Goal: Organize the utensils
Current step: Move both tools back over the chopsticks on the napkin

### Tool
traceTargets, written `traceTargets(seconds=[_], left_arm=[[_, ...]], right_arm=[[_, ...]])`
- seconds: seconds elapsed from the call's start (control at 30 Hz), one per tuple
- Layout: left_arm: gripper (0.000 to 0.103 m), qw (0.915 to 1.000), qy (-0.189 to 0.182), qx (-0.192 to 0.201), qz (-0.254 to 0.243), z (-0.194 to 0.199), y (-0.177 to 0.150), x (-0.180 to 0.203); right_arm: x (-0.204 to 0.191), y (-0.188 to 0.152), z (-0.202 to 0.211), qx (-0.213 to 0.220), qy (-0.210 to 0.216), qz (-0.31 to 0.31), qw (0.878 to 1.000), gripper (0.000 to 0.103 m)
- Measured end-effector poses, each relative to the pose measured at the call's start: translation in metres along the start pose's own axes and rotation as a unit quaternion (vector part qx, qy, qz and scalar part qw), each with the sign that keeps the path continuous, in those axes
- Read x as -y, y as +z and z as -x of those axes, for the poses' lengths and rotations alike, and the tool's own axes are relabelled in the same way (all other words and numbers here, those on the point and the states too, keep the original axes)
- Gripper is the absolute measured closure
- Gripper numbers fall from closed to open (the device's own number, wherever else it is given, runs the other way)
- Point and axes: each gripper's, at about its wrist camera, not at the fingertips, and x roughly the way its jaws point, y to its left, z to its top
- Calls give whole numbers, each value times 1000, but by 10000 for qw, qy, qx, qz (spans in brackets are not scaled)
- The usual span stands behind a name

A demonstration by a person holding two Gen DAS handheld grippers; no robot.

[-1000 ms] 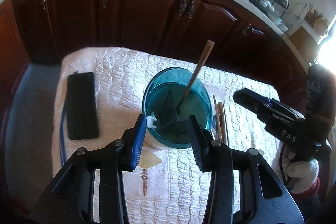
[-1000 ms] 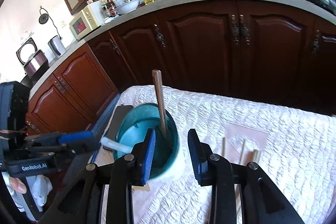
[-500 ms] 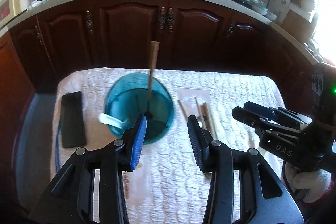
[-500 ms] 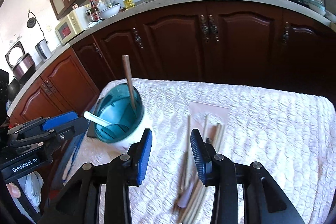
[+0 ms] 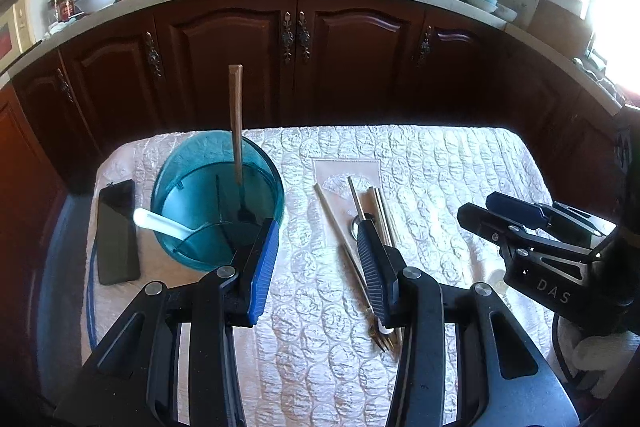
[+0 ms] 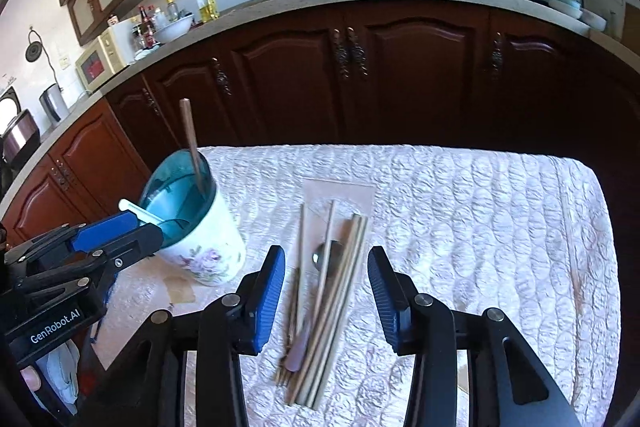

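A floral cup with a teal inside stands at the table's left. It holds a brown-handled utensil upright and a white spoon leaning over the left rim. A pile of chopsticks, a metal spoon and a fork lies in the table's middle. My left gripper is open and empty beside the cup. My right gripper is open and empty above the pile.
A black phone lies left of the cup on the quilted white tablecloth. Dark wooden cabinets stand close behind the table. A pot and a wok sit on the stove above.
Both grippers have pulled back and up from the cup. The left one shifted right of the cup; the right one moved right over the utensil pile.
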Motion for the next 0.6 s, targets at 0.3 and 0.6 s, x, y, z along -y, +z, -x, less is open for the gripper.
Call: traceTargets(seconds=[0.3,0.6], left_arm=[[63,9998,12,-194,16,-21,-16,8],[63,9973,-245,-581,376,-44,-37,3]], right_arm=[[18,-16,-19,-305,-151,-103,9994,60],[37,-30,-52,-692,-178,-364,9968,60]])
